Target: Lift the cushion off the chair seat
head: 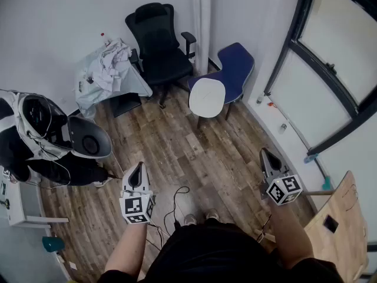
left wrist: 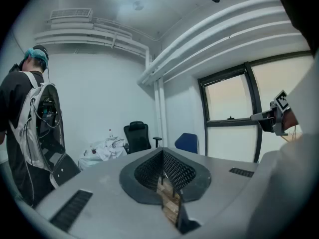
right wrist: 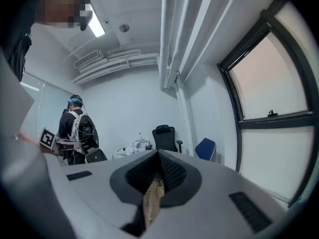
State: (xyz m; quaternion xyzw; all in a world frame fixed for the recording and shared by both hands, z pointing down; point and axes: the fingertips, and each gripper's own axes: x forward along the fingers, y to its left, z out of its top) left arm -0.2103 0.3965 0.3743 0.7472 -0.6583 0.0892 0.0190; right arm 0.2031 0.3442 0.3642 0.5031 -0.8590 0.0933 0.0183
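Both grippers are shut with nothing in them. The left gripper (head: pixel 139 166) has its jaws pressed together, and so does the right gripper (head: pixel 265 154). Each one is held out in front of the person at about waist level, pointing nearly level across the room, with the wood floor (head: pixel 194 158) below.

The cushion (head: pixel 207 97) is nowhere near either of them. It's a white, roundish pad lying on the seat of the blue chair (head: pixel 238 66) over by the far wall, well apart from both grippers and roughly straight ahead, between the two. Nothing is touching it.

Just left of that chair is a black office chair (head: pixel 158 43), then a small table (head: pixel 138 84) with crumpled white cloth (head: pixel 112 63) piled on it. Another person (head: pixel 35 137) wearing a backpack stands off to the left. A big dark-framed window (head: pixel 330 69) runs along the right side.
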